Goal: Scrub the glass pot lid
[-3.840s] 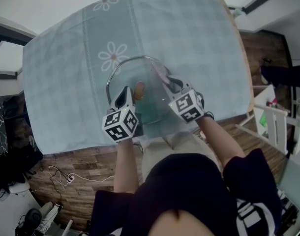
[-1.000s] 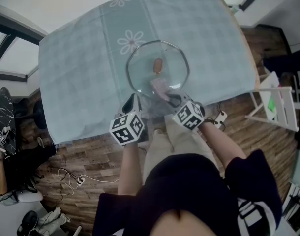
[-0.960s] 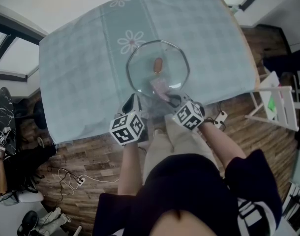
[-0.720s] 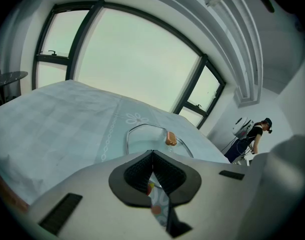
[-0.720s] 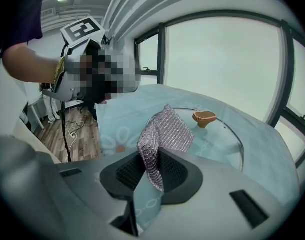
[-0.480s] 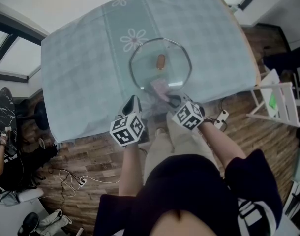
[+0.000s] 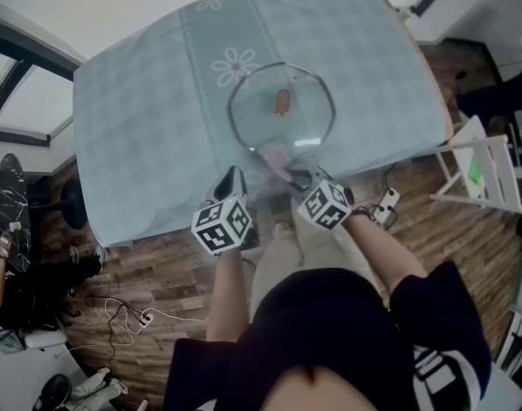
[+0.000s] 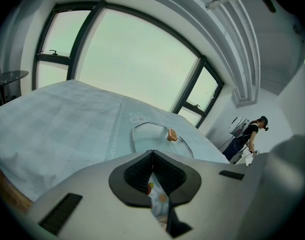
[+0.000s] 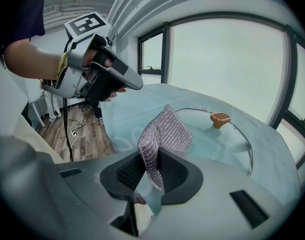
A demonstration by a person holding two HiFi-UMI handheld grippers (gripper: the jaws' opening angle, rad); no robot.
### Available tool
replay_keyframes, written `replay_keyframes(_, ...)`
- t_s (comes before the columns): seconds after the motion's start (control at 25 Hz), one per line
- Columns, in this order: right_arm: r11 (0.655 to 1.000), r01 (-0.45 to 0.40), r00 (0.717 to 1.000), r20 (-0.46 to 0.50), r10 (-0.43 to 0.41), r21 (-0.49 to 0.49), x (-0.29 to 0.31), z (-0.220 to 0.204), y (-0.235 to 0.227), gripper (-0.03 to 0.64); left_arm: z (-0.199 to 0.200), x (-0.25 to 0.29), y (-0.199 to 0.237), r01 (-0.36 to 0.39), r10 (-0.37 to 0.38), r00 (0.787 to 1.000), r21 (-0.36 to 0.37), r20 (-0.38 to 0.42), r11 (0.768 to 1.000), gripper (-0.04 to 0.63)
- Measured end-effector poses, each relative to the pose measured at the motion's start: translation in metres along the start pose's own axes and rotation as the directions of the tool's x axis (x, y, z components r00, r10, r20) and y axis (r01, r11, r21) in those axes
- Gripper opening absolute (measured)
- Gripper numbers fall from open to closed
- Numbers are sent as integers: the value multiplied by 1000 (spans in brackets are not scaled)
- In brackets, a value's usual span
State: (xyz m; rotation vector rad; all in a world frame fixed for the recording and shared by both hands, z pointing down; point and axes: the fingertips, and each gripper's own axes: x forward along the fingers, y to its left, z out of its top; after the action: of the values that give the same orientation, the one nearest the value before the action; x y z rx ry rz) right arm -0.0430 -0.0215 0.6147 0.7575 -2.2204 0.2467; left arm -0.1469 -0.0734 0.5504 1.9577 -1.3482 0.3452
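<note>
Nearest, right gripper (image 9: 151,170) clamped on a silvery mesh cloth (image 9: 164,134), loose end standing up past the jaws. Left gripper (image 8: 152,156) pressed together on nothing, hanging at the near edge of the tablecloth (image 7: 141,118), beside the right one and apart from the lid. Just beyond, glass lid (image 7: 259,118) lying flat, orange-brown knob (image 7: 282,102) up, near rim close to the front edge; cloth reaching that rim in the head view, though contact hard to confirm. Judged as the start of a scrubbing stroke. Best to lay the cloth flat on the glass rather than dab with its tip. Press lightly, work in small circles from the near rim toward the knob and round it, and hold the bare jaws off the glass. Worth bringing the left gripper to the knob or far rim as a steadying hold, since a smooth lid on fabric probably slides under a push and could drag the covering toward the edge. Underneath, pale blue-green checks with white daisy prints, draped over the sides. Farther out, wood-plank floor (image 7: 158,268) with loose cables (image 7: 115,311) and a white frame (image 7: 488,178) to the right. Beyond that, broad dark-framed windows (image 8: 132,59) and a person (image 8: 246,139) standing far off to the right.
</note>
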Motion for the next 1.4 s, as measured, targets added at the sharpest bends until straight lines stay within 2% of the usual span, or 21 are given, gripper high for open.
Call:
replay_keyframes(0.4,1000,-4,1000,-10,4,-7,2,0,18,80,-5,-13,6,4,-4,1000,1,7,1000,0)
replay_keyframes(0.68,1000,15,1000,27,-15,2,-4,8,28,80,-3,-23,9,15,-15,1000,6,25,1000,0)
replay_keyframes(0.92,997,62,996,55,-65,54,-21,15,31,78,-4,-35,7,34,-34,999,14,39,999,0)
replay_keyframes(1.16,994,93,992,78,-98,63,-36,23,38,78,-8,-48,9,48,-49,998,13,46,999,0)
replay_keyframes(1.4,984,119,982,132,-136,133,-53,45,35,78,-8,-54,9,61,-61,997,5,53,998,0)
